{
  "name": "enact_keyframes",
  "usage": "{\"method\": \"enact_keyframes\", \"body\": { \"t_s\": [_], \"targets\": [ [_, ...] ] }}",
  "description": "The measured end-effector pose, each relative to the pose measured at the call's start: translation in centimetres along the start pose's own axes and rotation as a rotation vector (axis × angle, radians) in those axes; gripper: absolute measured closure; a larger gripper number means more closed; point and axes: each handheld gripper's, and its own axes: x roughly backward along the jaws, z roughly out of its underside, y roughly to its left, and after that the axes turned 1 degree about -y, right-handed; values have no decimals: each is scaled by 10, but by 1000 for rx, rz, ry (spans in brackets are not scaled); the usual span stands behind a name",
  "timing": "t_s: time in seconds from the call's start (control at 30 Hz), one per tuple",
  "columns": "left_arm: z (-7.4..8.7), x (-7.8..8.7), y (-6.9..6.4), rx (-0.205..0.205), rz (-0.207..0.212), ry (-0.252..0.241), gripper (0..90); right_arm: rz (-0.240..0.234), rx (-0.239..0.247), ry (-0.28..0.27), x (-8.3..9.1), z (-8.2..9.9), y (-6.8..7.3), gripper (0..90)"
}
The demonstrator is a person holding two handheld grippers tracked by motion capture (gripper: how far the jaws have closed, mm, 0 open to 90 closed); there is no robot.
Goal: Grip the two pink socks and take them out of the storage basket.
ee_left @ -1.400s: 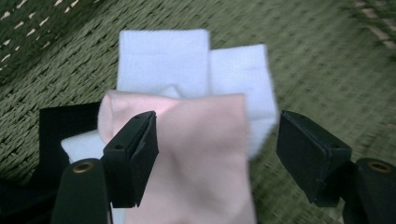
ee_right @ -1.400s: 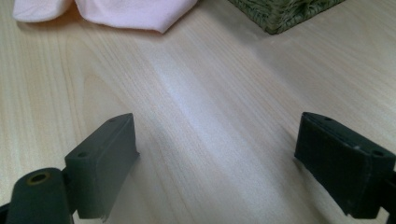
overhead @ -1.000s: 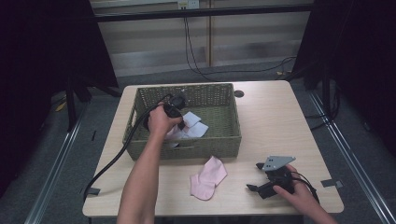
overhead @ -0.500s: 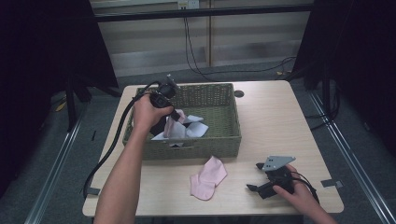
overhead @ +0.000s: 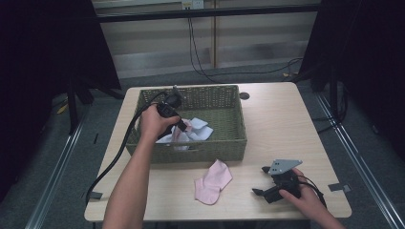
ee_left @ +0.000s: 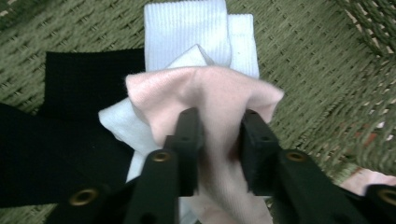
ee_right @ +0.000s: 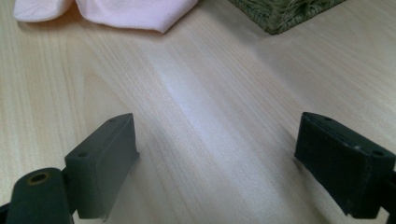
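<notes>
Two black pads (ee_left: 189, 135) of the left gripper (ee_left: 217, 126) are seen narrowly set on a bunched fold of the pink sock (ee_left: 205, 88), which fills the gap between them and touches both. The jaws have just been opening, so the hold is judged to be loosening rather than firm. The sock is held low inside the basket (ee_left: 317, 70), over the things already lying there.

Several slips could follow. If the gripper is raised while the fabric is caught on a pad, the sock may be dragged back out over the rim. If the jaws are spread too little, the fold may cling to one pad and be carried off with it. Part of the sock could also be left draped on the wall and slide outside.

The right gripper (overhead: 260, 180) is rested on the table (overhead: 277, 124) near its front right corner, its jaws spread wide with nothing between them. A second pink sock (overhead: 213, 181) is spread on the table just in front of the basket, between the two hands.

Inside the woven green basket, white socks (ee_left: 187, 28) are stacked on the floor, and a black cloth (ee_left: 88, 79) lies beside and partly beneath them. What kind of garment the black cloth is cannot be told.
</notes>
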Motion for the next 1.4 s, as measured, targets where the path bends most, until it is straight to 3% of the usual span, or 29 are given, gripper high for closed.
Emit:
{"method": "enact_keyframes", "body": {
  "t_s": [0.13, 0.17, 0.43, 0.57, 0.63, 0.73, 0.77, 0.8, 0.83, 0.87, 0.9, 0.93, 0.97, 1.0, 1.03, 1.07, 1.1, 1.13, 1.17, 1.37, 1.4],
  "targets": [
    [3, 1, 1, 22, 25, 10, 662, 2, -1, 2, 0, 0, 0, 119],
    [3, 1, 1, 22, 25, 10, 708, 2, -1, 2, 0, 0, 0, 119],
    [8, 11, 1, 11, 25, -3, 671, -3, -2, 3, 0, 0, 0, 119],
    [8, 14, 1, 32, 37, 16, 855, 2, -1, 2, 0, 0, 0, 119],
    [8, 16, -1, 36, 36, 8, 865, 0, 0, 0, 0, 0, 0, 119],
    [5, 39, -10, 10, 37, -14, 866, -4, -3, 2, 0, 0, 0, 119],
    [5, 39, -10, 10, 37, -14, 866, -4, -3, 2, 0, 0, 0, 119],
    [4, 60, -18, -17, 38, -49, 866, 2, -1, 3, 0, 0, 0, 119],
    [4, 60, -18, -17, 38, -49, 866, 2, -1, 3, 0, 0, 0, 119],
    [3, 81, -29, -49, 48, -70, 866, -1, 0, -1, 0, 0, 0, 119],
    [3, 81, -29, -49, 48, -70, 866, -1, 0, -1, 0, 0, 0, 119],
    [4, 98, -43, -86, 72, -82, 866, -4, -3, 2, 0, 0, 0, 119],
    [4, 98, -43, -86, 72, -82, 865, -1, -1, 0, 0, 0, 0, 119],
    [6, 111, -58, -125, 103, -91, 866, 3, -1, 2, 0, 0, 0, 119],
    [6, 111, -58, -125, 103, -91, 865, 3, -1, 2, 0, 0, 0, 119],
    [10, 119, -70, -163, 135, -95, 865, -5, -3, 1, 0, 0, 0, 119],
    [10, 119, -70, -163, 135, -95, 865, -5, -3, 1, 0, 0, 0, 119],
    [14, 122, -81, -186, 174, -104, 865, -3, -5, 5, 0, 0, 1, 119],
    [16, 122, -86, -203, 186, -98, 865, -3, -3, 5, 0, 0, 0, 119],
    [24, 117, -107, -261, 226, -85, 864, -5, -4, 3, 0, 0, 0, 119],
    [27, 114, -114, -279, 250, -88, 864, -5, -1, 4, 0, 0, 0, 119]
  ]
}}
